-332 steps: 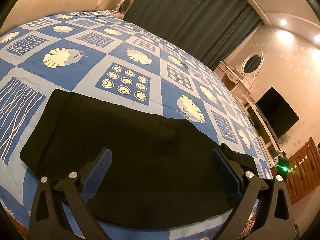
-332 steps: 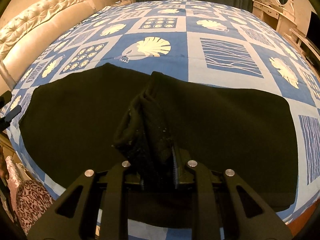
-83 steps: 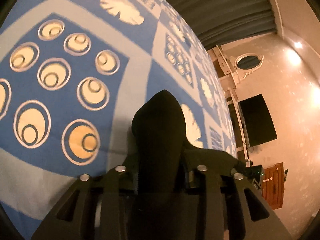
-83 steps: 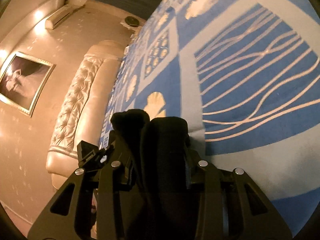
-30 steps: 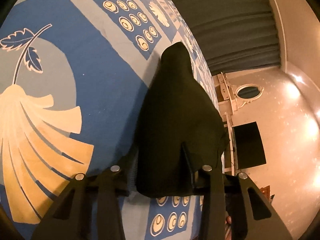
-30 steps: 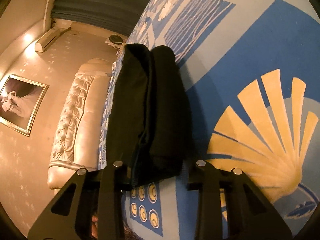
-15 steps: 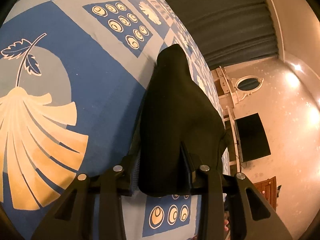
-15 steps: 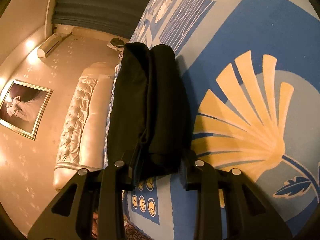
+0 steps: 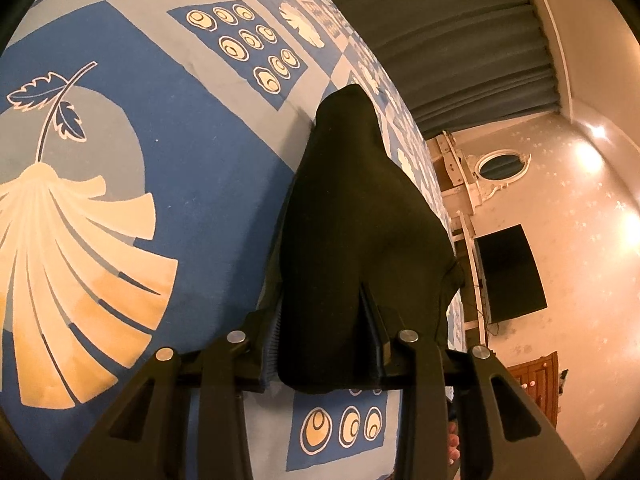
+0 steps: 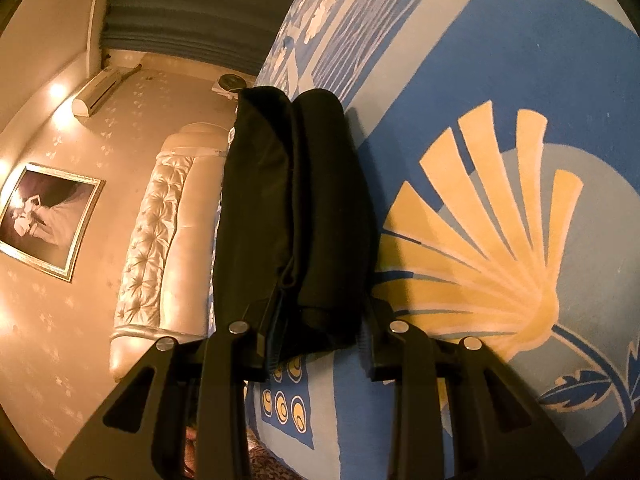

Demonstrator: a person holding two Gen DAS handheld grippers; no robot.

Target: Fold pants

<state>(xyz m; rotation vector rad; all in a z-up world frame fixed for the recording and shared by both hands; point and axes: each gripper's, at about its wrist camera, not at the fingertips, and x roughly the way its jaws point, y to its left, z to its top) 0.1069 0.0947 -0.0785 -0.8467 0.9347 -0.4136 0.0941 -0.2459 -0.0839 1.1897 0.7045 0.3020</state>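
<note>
The black pants (image 9: 360,220) fill the middle of the left wrist view as a thick bunch that runs forward from the fingers over the blue bed cover (image 9: 192,152). My left gripper (image 9: 324,344) is shut on the near end of that bunch. In the right wrist view the pants (image 10: 296,208) show as two stacked black layers with a seam between them. My right gripper (image 10: 318,332) is shut on their near end. Each grip point is hidden by fabric. Neither gripper shows in the other's view.
The bed cover (image 10: 500,80) is a patchwork of blue and pale squares with shell prints. A tufted cream headboard (image 10: 160,232), a framed picture (image 10: 44,220) and grey curtains (image 9: 460,40) ring the bed. A dark TV (image 9: 512,272) and an oval mirror (image 9: 502,166) stand at the right.
The pants lay flat on the bed with my left gripper open over them; now both grippers hold bunched fabric. Over the last second the views have barely shifted.
</note>
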